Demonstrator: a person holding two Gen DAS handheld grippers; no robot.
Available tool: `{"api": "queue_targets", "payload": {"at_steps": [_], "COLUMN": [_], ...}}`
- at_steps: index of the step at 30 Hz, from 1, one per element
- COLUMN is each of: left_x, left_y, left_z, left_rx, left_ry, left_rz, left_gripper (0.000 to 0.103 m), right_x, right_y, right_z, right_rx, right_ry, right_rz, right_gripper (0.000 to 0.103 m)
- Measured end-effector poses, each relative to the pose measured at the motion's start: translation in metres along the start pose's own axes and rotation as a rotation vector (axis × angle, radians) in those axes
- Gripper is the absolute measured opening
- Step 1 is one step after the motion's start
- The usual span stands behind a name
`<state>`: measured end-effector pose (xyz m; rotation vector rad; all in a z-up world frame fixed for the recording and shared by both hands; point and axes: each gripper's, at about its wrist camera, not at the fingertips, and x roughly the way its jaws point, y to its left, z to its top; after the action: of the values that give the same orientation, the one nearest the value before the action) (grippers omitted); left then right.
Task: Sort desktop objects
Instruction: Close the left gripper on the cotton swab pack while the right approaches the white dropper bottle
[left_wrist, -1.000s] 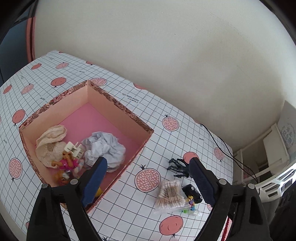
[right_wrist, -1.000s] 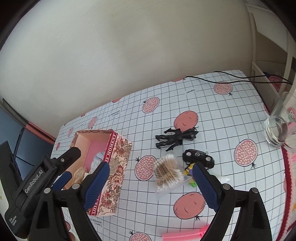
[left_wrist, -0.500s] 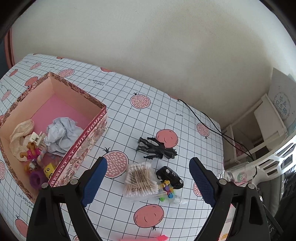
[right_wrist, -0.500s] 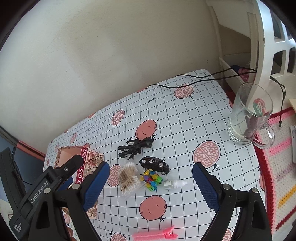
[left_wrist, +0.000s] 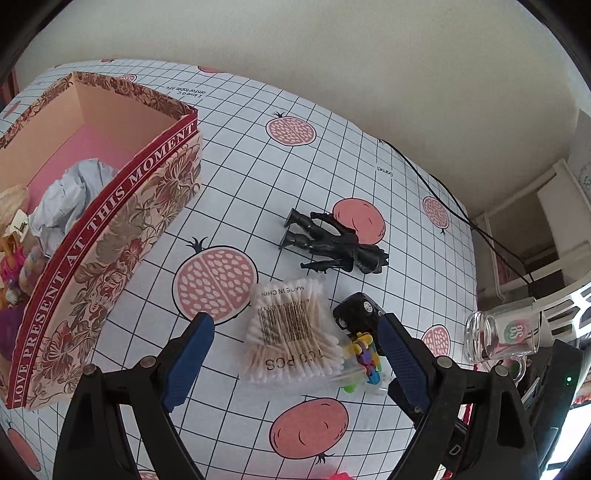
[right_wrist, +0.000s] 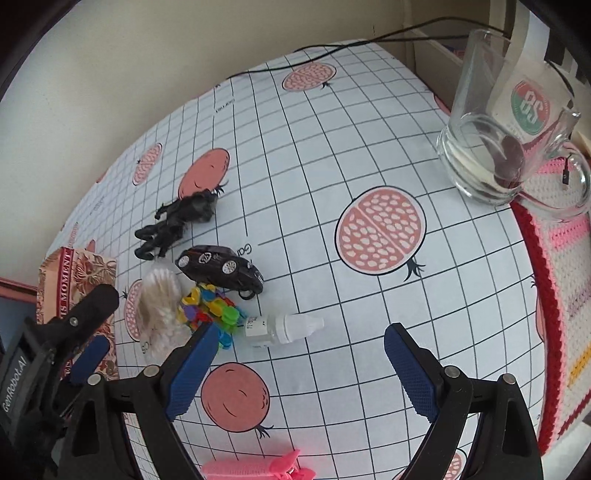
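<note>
In the left wrist view, an open floral cardboard box (left_wrist: 110, 229) with a pink inside fills the left of the frame, holding crumpled white paper (left_wrist: 70, 195) and small toys at its lower left. To its right, at centre, a black plastic action figure (left_wrist: 332, 243) lies on the pomegranate-print gridded counter (left_wrist: 258, 166). Below it, a clear bag of cotton swabs (left_wrist: 291, 332) lies between the blue pads of the left tool (left_wrist: 293, 343), whose jaws are spread wide and grip nothing. A black toy car (left_wrist: 356, 314) and a cluster of coloured plastic pieces (left_wrist: 364, 354) lie just right of the bag, and a glass mug (left_wrist: 502, 332) is at the far right.

In the right wrist view, the box corner (right_wrist: 85, 280) shows at the left edge, then the figure (right_wrist: 177, 221), swabs (right_wrist: 159, 310), car (right_wrist: 221, 267) and coloured pieces (right_wrist: 210, 306). A small white dropper bottle (right_wrist: 280, 328) lies at lower centre, just above the gap of the right tool (right_wrist: 297, 347), which is also wide apart and empty. A pink hair clip (right_wrist: 258, 467) sits at the bottom edge, the mug (right_wrist: 506, 133) at upper right.
</note>
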<state>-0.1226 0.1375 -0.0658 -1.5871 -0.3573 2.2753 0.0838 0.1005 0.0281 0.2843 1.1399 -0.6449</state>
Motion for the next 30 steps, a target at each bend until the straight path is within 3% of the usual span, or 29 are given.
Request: {"api": "queue_targets", "payload": {"at_steps": [10, 21, 30], "left_x": [0.018, 0.031, 0.040], "left_y": [0.004, 0.010, 0.008], "left_z": [-0.004, -0.003, -0.006], "left_rx": [-0.002, -0.015, 0.003], "left_ry": [0.030, 0.028, 0.030], "left_rz": [-0.007, 0.008, 0.040], "left_gripper": [0.090, 0.090, 0.088], "right_x": [0.014, 0.013, 0.011], "right_y": [0.008, 0.013, 0.015], "right_z": [-0.006, -0.006, -0.009], "right_rx": [-0.006, -0.055, -0.086], "right_ry": [0.026, 0.026, 0.016], "right_rz": [-0.057, -0.141, -0.173], "right_gripper": [0.092, 0.075, 0.072]}}
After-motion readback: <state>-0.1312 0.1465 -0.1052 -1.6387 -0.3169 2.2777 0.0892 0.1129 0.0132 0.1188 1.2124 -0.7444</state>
